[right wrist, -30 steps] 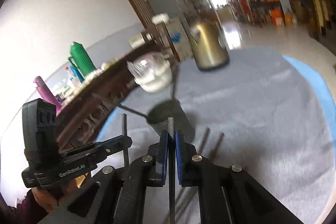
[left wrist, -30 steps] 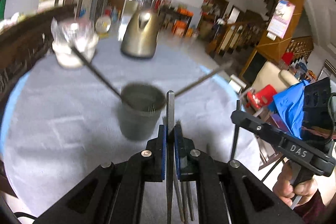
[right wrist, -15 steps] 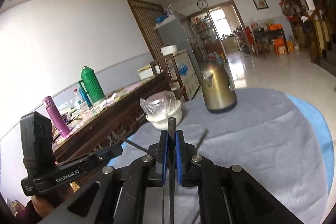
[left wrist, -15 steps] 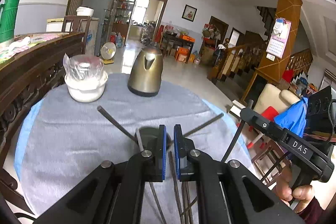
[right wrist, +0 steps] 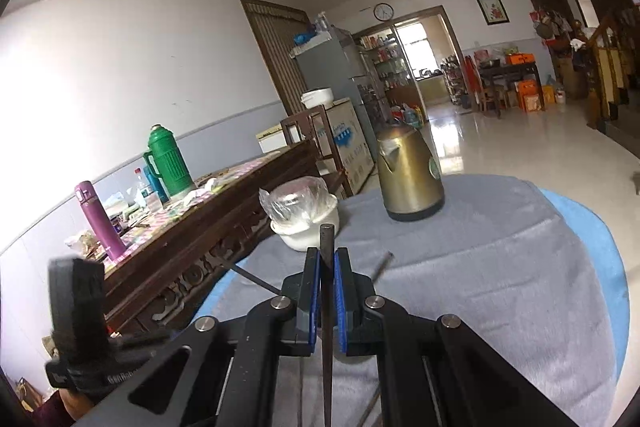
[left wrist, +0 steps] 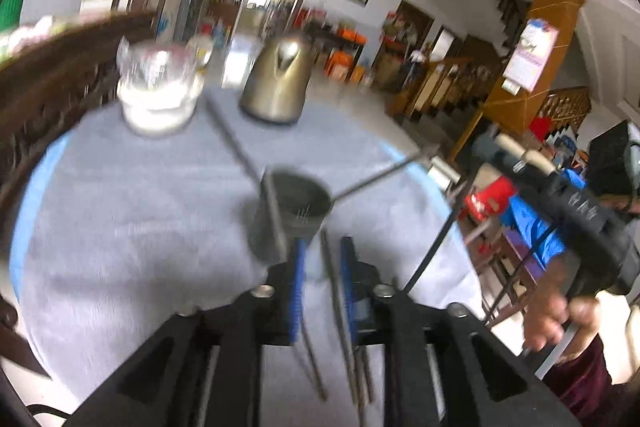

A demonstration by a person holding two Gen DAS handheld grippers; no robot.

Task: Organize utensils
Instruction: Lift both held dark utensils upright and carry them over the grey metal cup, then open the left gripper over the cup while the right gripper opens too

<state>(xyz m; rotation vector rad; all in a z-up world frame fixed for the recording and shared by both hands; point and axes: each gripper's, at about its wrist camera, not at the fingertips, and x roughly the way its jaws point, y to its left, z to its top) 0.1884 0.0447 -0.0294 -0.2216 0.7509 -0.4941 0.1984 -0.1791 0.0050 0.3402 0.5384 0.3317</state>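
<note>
A dark round holder cup (left wrist: 290, 211) stands on the grey cloth of the table (left wrist: 120, 207), just ahead of my left gripper (left wrist: 322, 247). Two dark chopsticks (left wrist: 236, 143) lean out of it left and right, and a third (left wrist: 276, 219) stands at its near rim. My left gripper is open and empty above several loose chopsticks (left wrist: 340, 323) on the cloth. My right gripper (right wrist: 327, 255) is shut on one dark chopstick (right wrist: 326, 291), held upright above the table. The right gripper also shows at the right of the left wrist view (left wrist: 568, 211).
A bronze kettle (left wrist: 278, 83) and a white bowl covered with plastic wrap (left wrist: 158, 95) stand at the table's far side; both also show in the right wrist view, kettle (right wrist: 408, 175), bowl (right wrist: 304, 215). A carved wooden sideboard (right wrist: 192, 239) with flasks runs along the left.
My left gripper has opened wider and tipped back down towards the cup and the loose chopsticks. My right gripper keeps its chopstick and has lifted slightly.
</note>
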